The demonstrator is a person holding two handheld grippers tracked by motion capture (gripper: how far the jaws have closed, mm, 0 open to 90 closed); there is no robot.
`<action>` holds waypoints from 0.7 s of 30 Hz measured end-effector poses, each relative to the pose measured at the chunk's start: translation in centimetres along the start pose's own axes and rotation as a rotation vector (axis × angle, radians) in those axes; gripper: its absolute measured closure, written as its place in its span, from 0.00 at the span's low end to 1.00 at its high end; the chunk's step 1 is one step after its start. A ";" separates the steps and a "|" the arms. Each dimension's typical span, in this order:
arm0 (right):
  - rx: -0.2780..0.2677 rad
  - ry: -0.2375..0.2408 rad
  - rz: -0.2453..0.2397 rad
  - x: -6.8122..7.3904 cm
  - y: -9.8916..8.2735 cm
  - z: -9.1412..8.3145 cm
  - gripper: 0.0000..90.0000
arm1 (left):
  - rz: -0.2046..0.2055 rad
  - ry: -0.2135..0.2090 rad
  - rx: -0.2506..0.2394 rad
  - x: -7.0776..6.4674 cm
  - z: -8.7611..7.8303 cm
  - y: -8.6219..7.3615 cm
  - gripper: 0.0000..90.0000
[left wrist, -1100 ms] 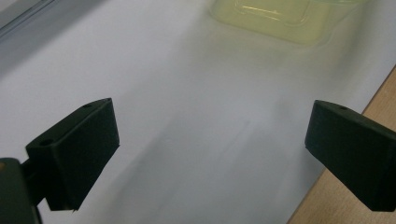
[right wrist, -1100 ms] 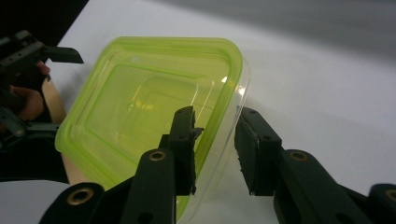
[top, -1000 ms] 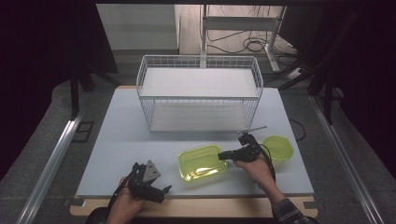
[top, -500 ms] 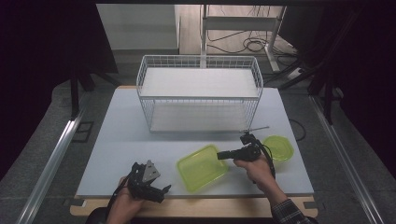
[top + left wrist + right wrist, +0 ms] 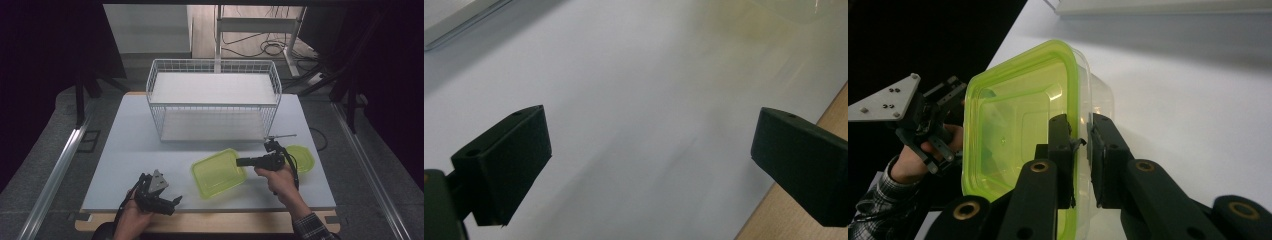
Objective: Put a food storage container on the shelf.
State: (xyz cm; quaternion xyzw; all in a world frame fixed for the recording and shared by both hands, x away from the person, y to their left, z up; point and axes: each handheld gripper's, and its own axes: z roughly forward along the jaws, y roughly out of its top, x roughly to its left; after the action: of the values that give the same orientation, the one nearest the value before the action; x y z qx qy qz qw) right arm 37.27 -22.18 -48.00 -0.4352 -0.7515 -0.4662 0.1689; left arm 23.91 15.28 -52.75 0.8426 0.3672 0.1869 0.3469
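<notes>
Now right gripper (image 5: 1079,145) clamped on green container's (image 5: 218,172) rim, jaws just closing — left gripper (image 5: 649,165) spread apart, over table (image 5: 130,145).

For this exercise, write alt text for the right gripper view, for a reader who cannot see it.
The right gripper is clamped on the rim of a yellow-green plastic container, tipped on edge above the white table. At left, the person's other hand holds the left gripper.

L gripper (image 5: 172,201) jaws wide apart; R gripper (image 5: 1080,142) jaws clamped.
</notes>
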 end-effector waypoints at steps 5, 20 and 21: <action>-0.016 0.007 0.000 0.2 0.2 -0.3 0.89 | -0.009 -0.001 -0.002 0.1 -0.1 0.0 0.03; -0.101 0.034 -0.019 1.7 2.5 -2.2 0.89 | -0.004 -0.001 -0.001 0.1 0.0 0.0 0.03; -0.101 0.034 -0.019 1.7 2.5 -2.2 0.89 | -0.004 -0.001 -0.001 0.1 0.0 0.0 0.03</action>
State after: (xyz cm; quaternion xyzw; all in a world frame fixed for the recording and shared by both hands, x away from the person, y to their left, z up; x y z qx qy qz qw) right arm 37.99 -22.71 -44.37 -0.4281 -0.7281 -0.5125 0.1548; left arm 23.91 15.35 -52.74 0.8416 0.3687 0.1859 0.3481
